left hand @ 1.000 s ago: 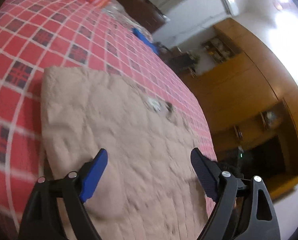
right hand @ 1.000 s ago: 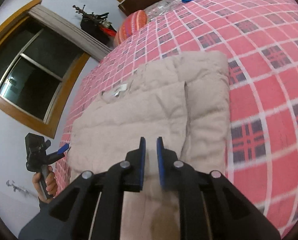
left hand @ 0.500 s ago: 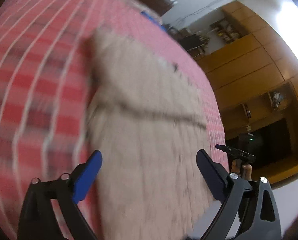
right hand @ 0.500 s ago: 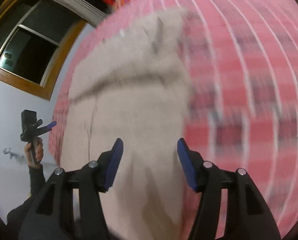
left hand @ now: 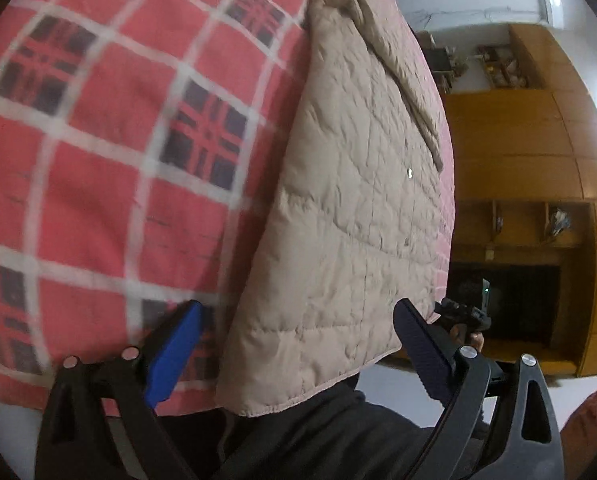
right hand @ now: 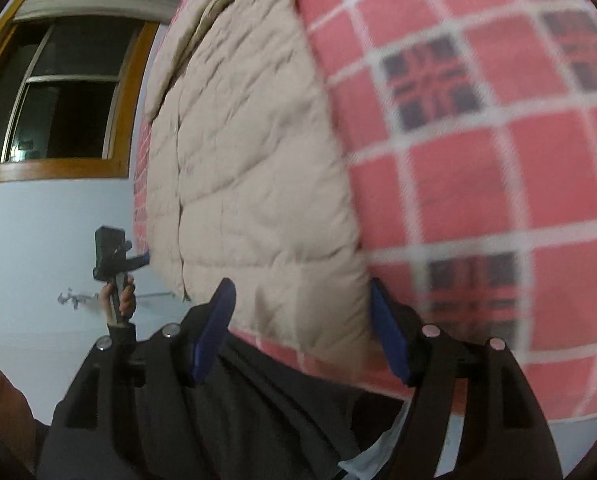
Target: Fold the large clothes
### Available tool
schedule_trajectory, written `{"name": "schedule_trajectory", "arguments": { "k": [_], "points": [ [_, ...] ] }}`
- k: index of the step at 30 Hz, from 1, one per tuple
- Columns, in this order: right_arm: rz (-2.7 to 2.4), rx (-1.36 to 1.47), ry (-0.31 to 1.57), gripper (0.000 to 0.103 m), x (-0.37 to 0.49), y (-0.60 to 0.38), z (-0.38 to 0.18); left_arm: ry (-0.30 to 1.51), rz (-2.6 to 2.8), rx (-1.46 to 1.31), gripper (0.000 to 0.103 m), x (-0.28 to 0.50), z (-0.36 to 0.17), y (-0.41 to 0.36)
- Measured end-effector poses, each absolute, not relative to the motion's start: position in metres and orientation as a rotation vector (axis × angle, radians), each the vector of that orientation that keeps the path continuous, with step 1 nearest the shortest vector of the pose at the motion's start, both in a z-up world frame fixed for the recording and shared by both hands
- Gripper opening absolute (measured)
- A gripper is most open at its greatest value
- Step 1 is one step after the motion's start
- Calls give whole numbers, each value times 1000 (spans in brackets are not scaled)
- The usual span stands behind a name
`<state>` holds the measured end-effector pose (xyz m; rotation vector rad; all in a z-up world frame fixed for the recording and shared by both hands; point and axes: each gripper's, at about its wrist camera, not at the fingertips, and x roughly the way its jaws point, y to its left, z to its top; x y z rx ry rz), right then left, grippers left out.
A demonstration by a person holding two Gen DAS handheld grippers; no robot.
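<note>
Red plaid bedspread: work surface. Beige quilted jacket: lying flat, hem at the near bed edge. Left gripper and right gripper: fingers spread wide, apparently bracketing hem corners. Recommended: pinch both corners evenly before lifting.

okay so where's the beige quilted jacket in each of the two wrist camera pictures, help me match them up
Left wrist: beige quilted jacket runs down the centre-right, its hem between the open jaws of the left gripper.
Right wrist: it fills the centre-left, hem between the open jaws of the right gripper.
Shared landmark: the red plaid bedspread under it.
</note>
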<state>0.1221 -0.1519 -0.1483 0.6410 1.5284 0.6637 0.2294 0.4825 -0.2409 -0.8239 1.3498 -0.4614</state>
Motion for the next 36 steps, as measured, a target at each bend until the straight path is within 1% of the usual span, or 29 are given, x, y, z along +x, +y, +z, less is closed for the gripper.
{"name": "schedule_trajectory", "arguments": {
  "k": [4, 9, 10, 11, 12, 13, 14, 17, 22, 27, 32, 36],
  "points": [
    [692, 646, 1518, 68, 119, -139, -141, 1396, -501, -764, 96, 227, -239, 466],
    [727, 695, 1494, 66, 114, -135, -146, 1360, -517, -788, 94, 232, -242, 461],
    [736, 705, 1485, 55, 113, -132, -146, 1354, -521, -798, 87, 234, -245, 461],
    [751, 699, 1474, 40, 112, -128, -146, 1356, -530, -810, 58, 232, -247, 461],
    [758, 684, 1466, 35, 112, -126, -145, 1368, -537, -825, 39, 231, -250, 461],
    [759, 677, 1450, 27, 111, -125, -143, 1358, -534, -835, 23, 228, -250, 463],
    [761, 690, 1433, 21, 109, -124, -140, 1346, -537, -834, 21, 225, -248, 463],
    [778, 729, 1372, 14, 107, -124, -129, 1290, -559, -882, 15, 219, -238, 465],
    [803, 801, 1275, 11, 107, -125, -116, 1150, -610, -967, 12, 211, -220, 475],
    [815, 871, 1193, 9, 117, -127, -99, 1059, -655, -1024, 12, 214, -205, 483],
    [821, 878, 1120, 9, 143, -127, -71, 1007, -685, -1041, 12, 233, -182, 481],
    [817, 843, 1080, 8, 182, -123, -46, 965, -695, -1044, 12, 264, -164, 485]
  ]
}}
